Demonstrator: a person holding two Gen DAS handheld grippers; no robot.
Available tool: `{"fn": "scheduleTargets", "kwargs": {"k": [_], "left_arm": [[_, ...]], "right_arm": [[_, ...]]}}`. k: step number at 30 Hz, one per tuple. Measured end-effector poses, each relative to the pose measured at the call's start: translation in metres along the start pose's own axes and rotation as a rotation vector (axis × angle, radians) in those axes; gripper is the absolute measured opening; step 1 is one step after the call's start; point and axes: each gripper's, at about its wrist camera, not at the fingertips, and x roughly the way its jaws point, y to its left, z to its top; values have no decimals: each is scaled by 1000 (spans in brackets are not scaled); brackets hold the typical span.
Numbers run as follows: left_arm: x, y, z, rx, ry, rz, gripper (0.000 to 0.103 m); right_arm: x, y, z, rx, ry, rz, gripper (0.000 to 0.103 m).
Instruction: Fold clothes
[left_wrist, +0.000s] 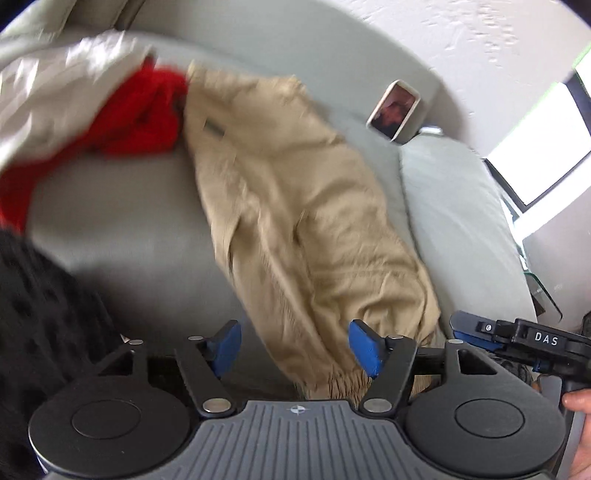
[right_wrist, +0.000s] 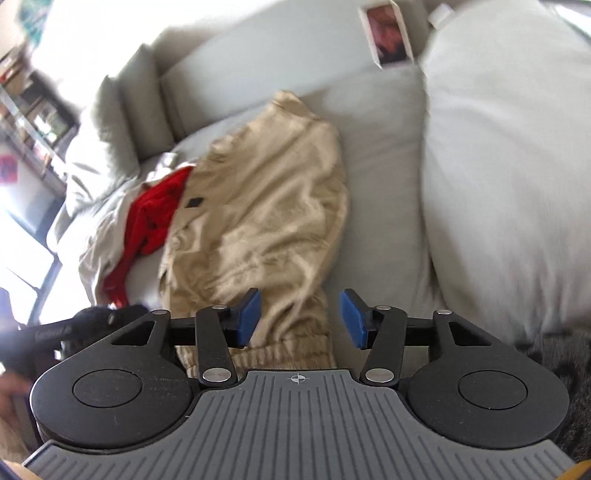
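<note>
Tan trousers (left_wrist: 295, 184) (right_wrist: 266, 206) lie stretched out on the grey sofa seat (left_wrist: 129, 221), with the elastic cuffs nearest to me. My left gripper (left_wrist: 295, 343) hovers over the cuff end. Its blue pads (left_wrist: 364, 347) stand apart and the cloth between them is not pressed. My right gripper (right_wrist: 301, 317) is over the same cuff end with its blue pads (right_wrist: 249, 317) also apart and nothing clamped. The right gripper shows at the right edge of the left wrist view, and the left gripper at the left edge of the right wrist view.
A red garment (left_wrist: 140, 118) (right_wrist: 155, 210) and a cream one (left_wrist: 48, 99) are heaped beyond the trousers' waist. Something black and dotted (left_wrist: 37, 314) sits at the near left. A large grey cushion (right_wrist: 498, 166) bounds the right side. A small white-framed picture (left_wrist: 395, 109) leans on the backrest.
</note>
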Motion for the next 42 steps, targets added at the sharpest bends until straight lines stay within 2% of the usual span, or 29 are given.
{"fn": "scheduleTargets", "kwargs": {"k": [6,13,18,27,34,36,37,39,41,42], "left_arm": [[27,4,-1,-77,37,-30,63],[47,5,-2,-87,68,-28,66],[50,-6,-1,-39,72,-21,68],[52,-17,3,10,110,3,56],[63,-34,6,84,142,68,52],[62,-37,5,98,146,81,42],[60,-36,6,94,147,77,33],[56,-32,7,70,156,66,26],[52,-25,9,36,169,47,16],[50,-20,9,12,177,27,15]], "right_arm": [[26,-8,-2,75,51,41,54],[47,-16,0,110,67,28,54],[57,-25,6,125,83,55,55],[64,-40,10,178,148,165,57],[73,-28,12,142,117,153,57],[77,-24,12,121,112,145,50],[80,-22,11,110,111,140,46],[79,-20,10,117,116,135,22],[75,-18,8,138,124,133,16],[73,-18,7,149,128,132,14]]}}
